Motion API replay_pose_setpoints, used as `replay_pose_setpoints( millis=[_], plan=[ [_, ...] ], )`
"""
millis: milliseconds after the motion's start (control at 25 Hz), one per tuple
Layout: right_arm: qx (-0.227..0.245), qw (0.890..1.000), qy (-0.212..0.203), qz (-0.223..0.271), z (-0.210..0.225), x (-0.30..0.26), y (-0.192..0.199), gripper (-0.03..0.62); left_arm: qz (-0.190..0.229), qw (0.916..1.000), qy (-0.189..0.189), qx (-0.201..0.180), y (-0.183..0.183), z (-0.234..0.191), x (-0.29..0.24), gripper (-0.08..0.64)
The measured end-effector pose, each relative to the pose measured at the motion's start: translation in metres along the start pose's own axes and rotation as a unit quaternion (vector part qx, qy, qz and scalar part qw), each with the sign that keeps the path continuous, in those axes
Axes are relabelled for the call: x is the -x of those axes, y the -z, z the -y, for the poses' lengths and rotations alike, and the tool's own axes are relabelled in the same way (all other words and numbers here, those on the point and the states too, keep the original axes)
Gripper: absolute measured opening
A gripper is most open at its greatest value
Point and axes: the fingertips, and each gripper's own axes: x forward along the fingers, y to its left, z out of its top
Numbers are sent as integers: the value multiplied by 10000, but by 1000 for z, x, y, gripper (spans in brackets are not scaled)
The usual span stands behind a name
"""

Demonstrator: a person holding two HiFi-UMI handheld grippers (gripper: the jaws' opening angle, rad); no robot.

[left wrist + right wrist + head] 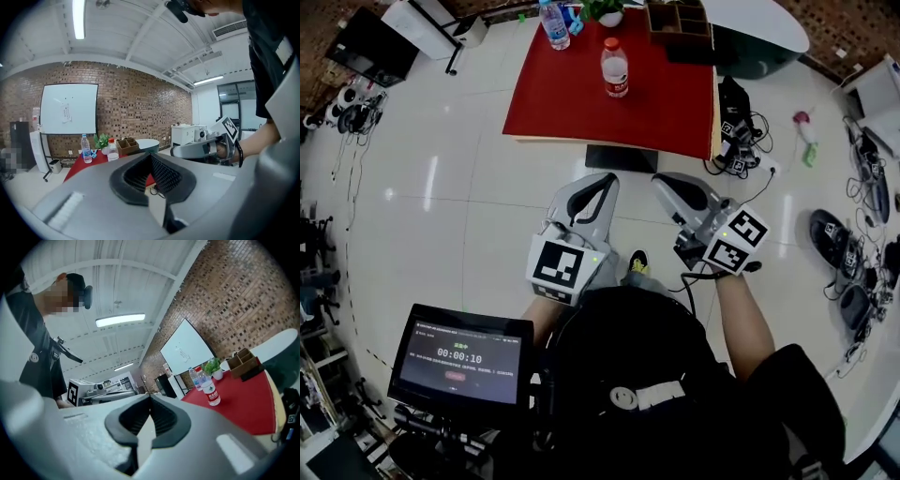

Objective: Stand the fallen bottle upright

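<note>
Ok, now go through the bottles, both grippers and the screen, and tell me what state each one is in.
red-capped bottle: upright on the red table, cap on.
blue-label bottle: upright near the table's far left corner, cap on.
left gripper: shut, nothing between the jaws.
right gripper: shut, nothing between the jaws.
tablet screen: on, showing a timer.

The left hand-held gripper (596, 182) and right hand-held gripper (667, 184) point side by side, jaws closed, empty.
</note>
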Motion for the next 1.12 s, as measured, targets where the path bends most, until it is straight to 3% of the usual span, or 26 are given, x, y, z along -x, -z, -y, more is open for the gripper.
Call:
replay_pose_setpoints(
  millis=[320, 640, 1120],
  plan=[
    [818, 9935, 97, -782, -27, -12, 47, 3, 131, 9997, 146, 118, 10, 4, 13, 0],
    [996, 9928, 374, -545, -41, -43, 44, 3, 238, 9997, 82, 51, 17, -13, 33, 0],
    [1119, 9917, 354, -533, -54, -63, 34, 3, 327, 9994, -15, 116, 14, -31, 48, 0]
  ],
)
